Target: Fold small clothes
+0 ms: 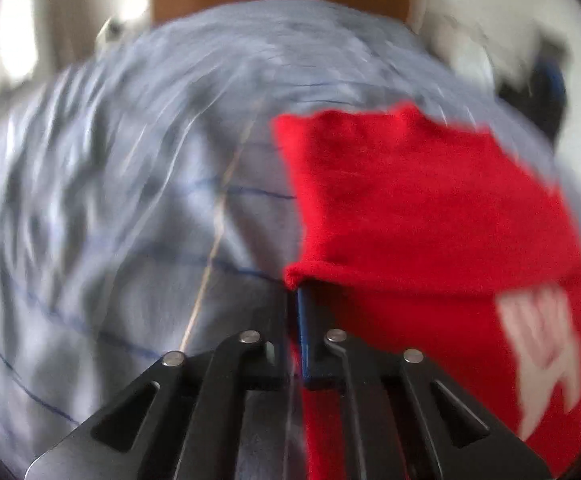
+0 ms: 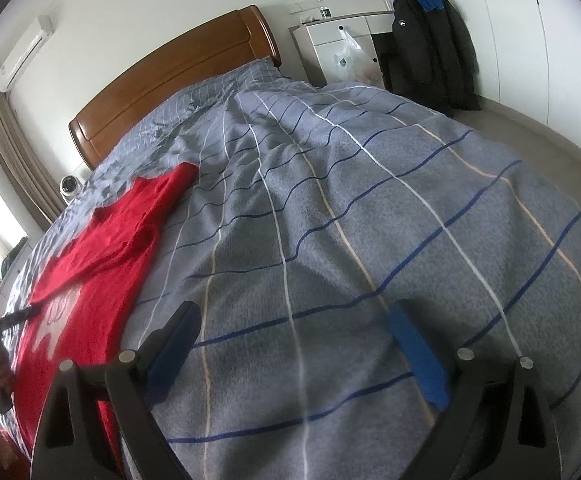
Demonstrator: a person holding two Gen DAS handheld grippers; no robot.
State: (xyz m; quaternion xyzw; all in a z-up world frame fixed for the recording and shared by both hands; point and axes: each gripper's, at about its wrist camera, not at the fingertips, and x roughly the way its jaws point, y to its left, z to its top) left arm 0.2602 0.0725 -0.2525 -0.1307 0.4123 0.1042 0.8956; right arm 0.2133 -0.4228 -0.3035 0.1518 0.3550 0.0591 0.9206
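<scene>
Left tongs (image 1: 297, 300), red shirt (image 2: 102, 240) lengthwise headboard-ward

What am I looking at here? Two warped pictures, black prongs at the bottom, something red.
No robot here: a person holds a pair of tongs in each hand, each with a wide-angle camera looking along its fingers. The blurred picture is from the left tongs, shut on a fold of the red shirt. The sharp one is from the right tongs, open and holding nothing, above the checked blanket on a bed. There the shirt lies at the left, partly folded over, with a white print.
</scene>
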